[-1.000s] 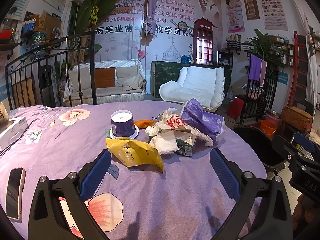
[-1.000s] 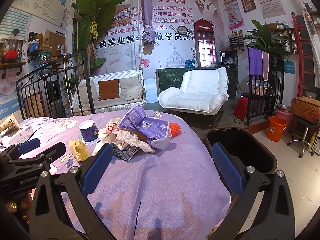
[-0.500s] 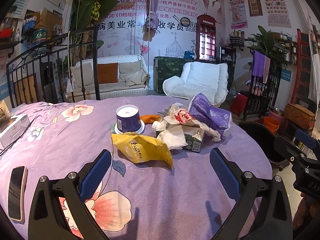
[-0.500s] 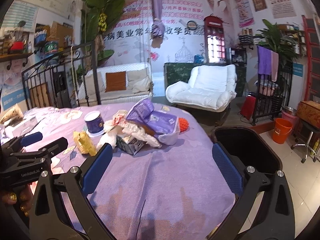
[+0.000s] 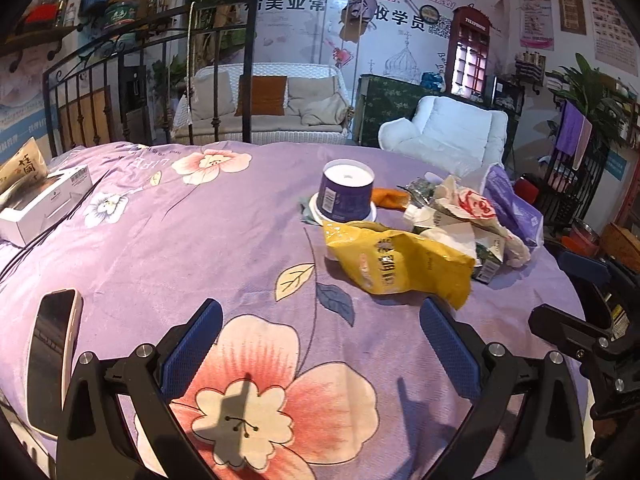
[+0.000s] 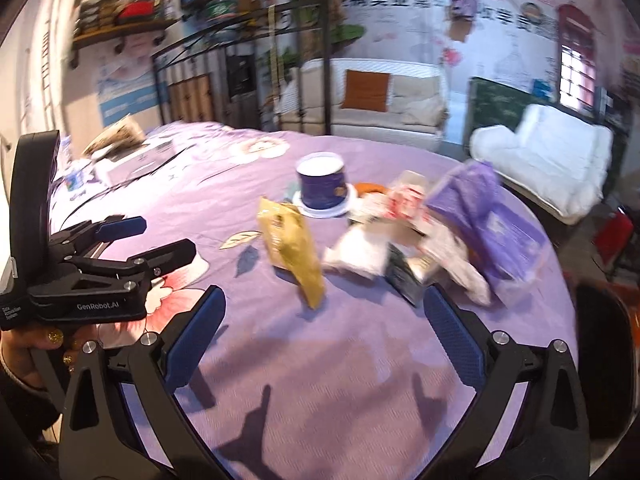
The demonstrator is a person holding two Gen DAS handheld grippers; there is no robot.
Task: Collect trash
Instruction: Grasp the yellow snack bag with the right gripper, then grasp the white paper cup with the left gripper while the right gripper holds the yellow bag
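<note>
A heap of trash lies on the purple flowered table: a yellow snack bag, a purple cup upside down on its lid, crumpled white paper, a small dark carton and a purple plastic bag. My left gripper is open and empty, just short of the yellow bag. My right gripper is open and empty in front of the heap. The left gripper also shows at the left of the right wrist view.
A phone lies at the table's left edge, with a white box further back. A black bin stands beside the table at the right. A railing, sofa and white armchair are behind the table.
Both grippers have swung left and moved closer to the heap. The right view is blurred from motion. Both stay open; nothing was taken hold of.
</note>
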